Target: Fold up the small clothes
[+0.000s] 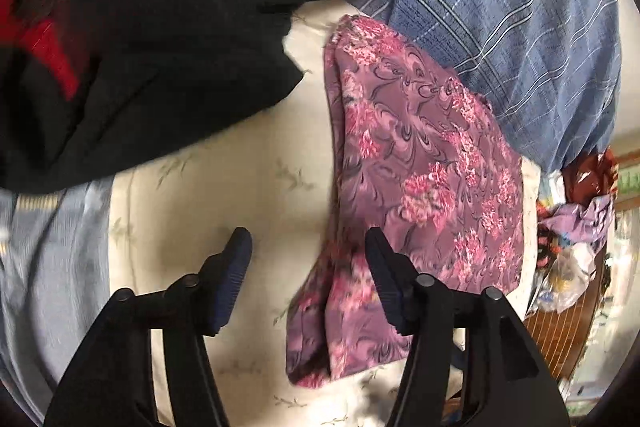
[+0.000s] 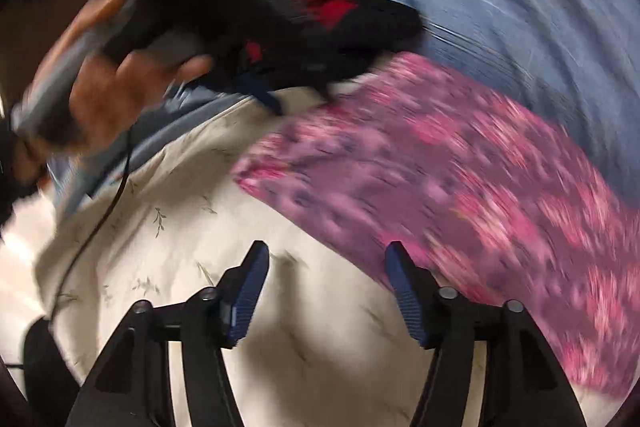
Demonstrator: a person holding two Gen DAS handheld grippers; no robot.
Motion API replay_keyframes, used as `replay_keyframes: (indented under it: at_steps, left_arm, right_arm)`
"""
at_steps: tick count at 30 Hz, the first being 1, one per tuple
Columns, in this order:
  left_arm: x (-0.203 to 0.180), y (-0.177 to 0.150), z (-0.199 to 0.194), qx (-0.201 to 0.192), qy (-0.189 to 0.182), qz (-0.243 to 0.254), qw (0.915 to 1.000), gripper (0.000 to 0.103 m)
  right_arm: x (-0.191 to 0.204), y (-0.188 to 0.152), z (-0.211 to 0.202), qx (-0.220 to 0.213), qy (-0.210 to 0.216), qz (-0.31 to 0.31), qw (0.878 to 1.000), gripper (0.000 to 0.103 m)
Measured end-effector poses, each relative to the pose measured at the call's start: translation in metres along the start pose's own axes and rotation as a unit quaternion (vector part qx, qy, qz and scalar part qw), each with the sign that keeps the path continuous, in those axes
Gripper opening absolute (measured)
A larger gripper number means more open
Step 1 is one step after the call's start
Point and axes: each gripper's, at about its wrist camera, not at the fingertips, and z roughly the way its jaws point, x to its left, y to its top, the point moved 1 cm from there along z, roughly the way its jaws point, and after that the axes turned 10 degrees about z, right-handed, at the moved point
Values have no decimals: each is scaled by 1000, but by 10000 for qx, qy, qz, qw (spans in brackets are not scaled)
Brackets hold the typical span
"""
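A purple cloth with pink flowers (image 1: 420, 179) lies folded on the cream bed sheet (image 1: 240, 187). My left gripper (image 1: 308, 239) is open and empty, its right finger over the cloth's near left edge. In the blurred right wrist view the same cloth (image 2: 460, 187) stretches to the right. My right gripper (image 2: 328, 255) is open and empty over the sheet (image 2: 200, 247), just left of the cloth's edge. The left gripper (image 2: 264, 95), held by a hand (image 2: 120, 87), shows at the upper left of that view.
A black and red garment (image 1: 140, 47) lies at the upper left. A blue striped cloth (image 1: 520, 27) lies behind the purple one. A pale blue cloth (image 1: 48, 267) lies at the left. Clutter and bags (image 1: 572, 239) sit past the bed's right edge.
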Motion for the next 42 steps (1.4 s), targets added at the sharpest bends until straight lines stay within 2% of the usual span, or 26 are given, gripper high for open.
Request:
replay_keyframes:
  at_steps: [4, 7, 8, 10, 12, 14, 19, 22, 23, 24, 26, 29, 32, 37, 42]
  left_arm:
    - [-7, 26, 9, 226, 212, 231, 9993, 62]
    - [-13, 44, 18, 306, 253, 357, 9986, 63]
    - [-16, 50, 22, 330, 259, 409, 9983, 65]
    - [-18, 58, 31, 392, 293, 455, 9978, 67]
    - [-22, 67, 40, 440, 333, 469, 9974, 72]
    - [-26, 72, 46, 420, 331, 485, 9974, 79]
    - [-42, 79, 59, 533, -56, 589, 9968, 79]
    - [-58, 76, 66, 599, 317, 924, 9934, 78]
    - [-61, 75, 66, 570, 355, 986, 9929, 63]
    - [-65, 74, 64, 529, 407, 1024, 9925, 54]
    - [-67, 73, 59, 466, 512, 1036, 9922, 23]
    - [-76, 69, 45, 272, 656, 1115, 9912, 16]
    - [-99, 62, 30, 39, 834, 1328, 9876, 15]
    - [-144, 55, 4, -247, 845, 1561, 9838, 15]
    - [-196, 56, -8, -409, 816, 1825, 9790, 12]
  right_arm:
    - [28, 10, 28, -34, -712, -677, 9952, 69]
    - [37, 18, 40, -304, -1265, -940, 9870, 75]
    - [39, 21, 45, -409, -1518, -1051, 9820, 74]
    - [40, 23, 51, -538, -1766, -1207, 9754, 73]
    - [38, 25, 54, -588, -1789, -1245, 9742, 62]
    - [40, 27, 58, -500, -1726, -1248, 9758, 35]
    - [38, 27, 52, -558, -1548, -1239, 9786, 21]
    - [35, 28, 45, -640, -1442, -1152, 9807, 15]
    - [33, 27, 43, -672, -1413, -1127, 9812, 13]
    - [30, 28, 41, -706, -1377, -1102, 9818, 12]
    - [27, 26, 34, -782, -1265, -999, 9838, 7]
    - [16, 26, 23, -907, -1142, -768, 9863, 6]
    - [-2, 26, 7, -1041, -1003, -383, 9888, 6]
    - [-39, 19, -24, -1189, -845, 296, 9889, 5]
    - [-74, -3, -61, -1328, -768, 951, 9836, 5]
